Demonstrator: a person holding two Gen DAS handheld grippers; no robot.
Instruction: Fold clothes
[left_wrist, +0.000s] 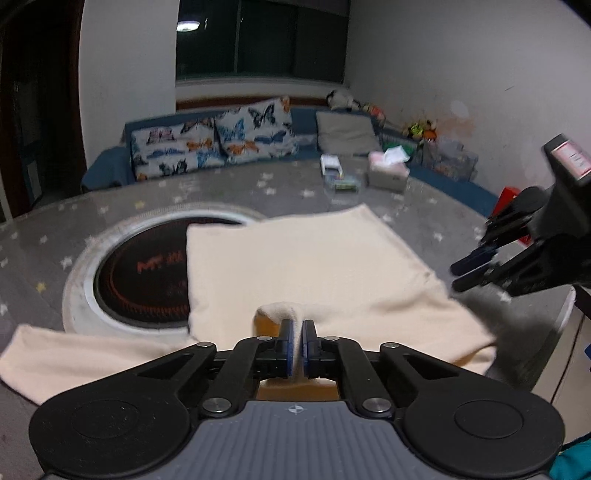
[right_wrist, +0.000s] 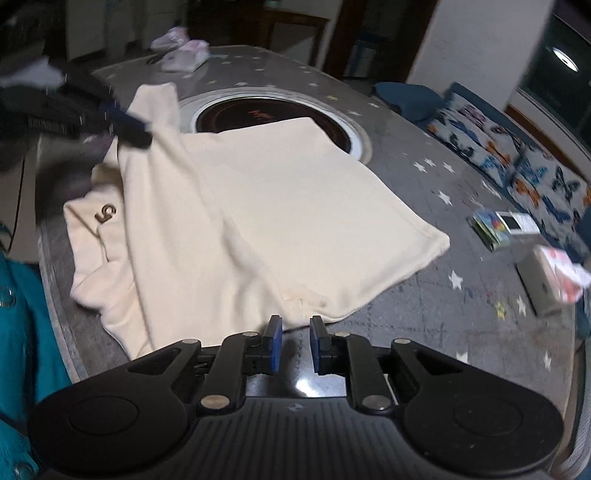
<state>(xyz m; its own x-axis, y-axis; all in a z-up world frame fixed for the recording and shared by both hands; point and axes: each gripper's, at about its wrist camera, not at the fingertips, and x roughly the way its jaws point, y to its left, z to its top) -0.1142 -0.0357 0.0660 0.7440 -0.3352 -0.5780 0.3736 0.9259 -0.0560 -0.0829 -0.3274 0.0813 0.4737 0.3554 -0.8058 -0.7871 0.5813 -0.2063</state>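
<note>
The left tool pinches a raised fold of the cream garment's near edge. The garment lies flat on the counter, partly over the round hob. The right tool, jaws narrowly apart and empty, hangs just beside the opposite corner.

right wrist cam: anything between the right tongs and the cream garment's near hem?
Nothing: only a short strip of bare grey table separates the right tongs from the cream garment.
</note>
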